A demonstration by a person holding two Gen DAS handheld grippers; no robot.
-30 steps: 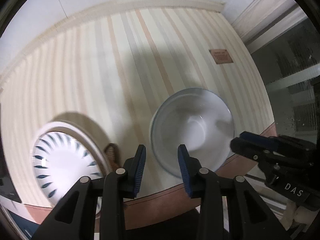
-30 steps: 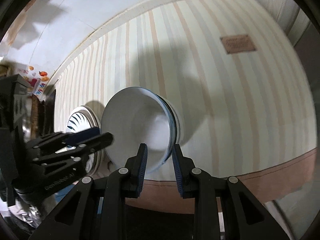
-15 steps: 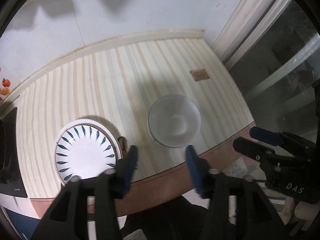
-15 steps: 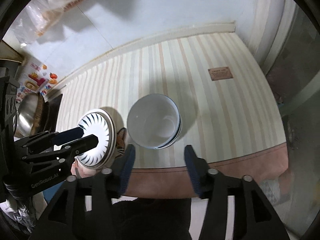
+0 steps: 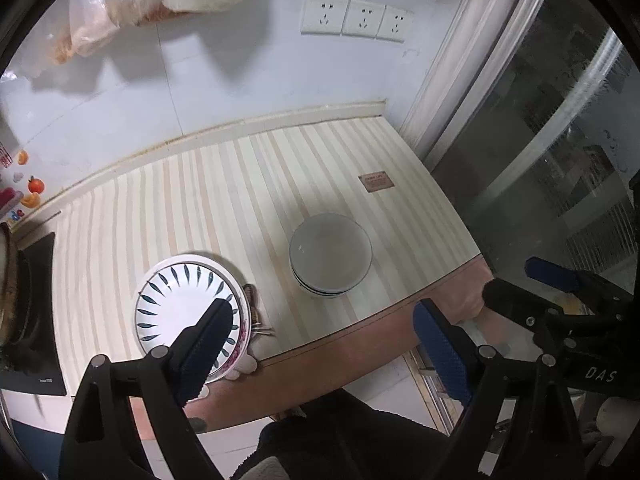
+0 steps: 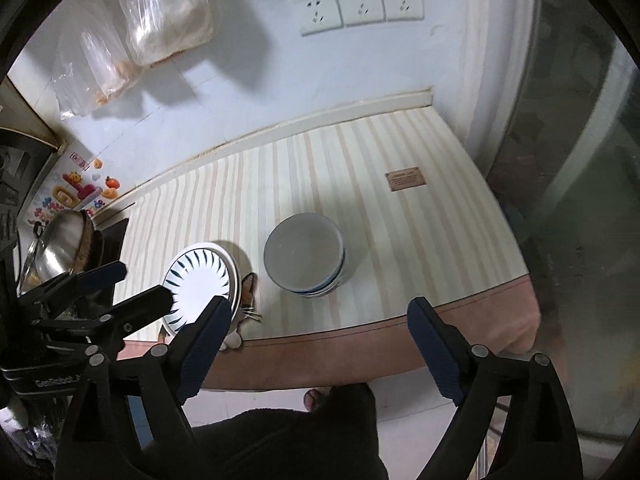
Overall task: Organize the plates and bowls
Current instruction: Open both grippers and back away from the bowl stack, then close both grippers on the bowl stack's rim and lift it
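perhaps three stacked bowls [image 5: 330,254], two plates [image 5: 188,312]

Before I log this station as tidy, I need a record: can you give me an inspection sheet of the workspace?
Surface: cream striped tablecloth with pink border, small brown label on it.
Job's things: stack of white bowls; stack of white plates with dark blue leaf pattern beside it, apart.
Clutter: small cat-patterned item under the plates' edge.
Tongs: left tongs and right tongs open, empty, above the table's near edge.
Cables: nothing seen.
Surroundings: three white wall sockets, hanging plastic bags, steel pot lid.
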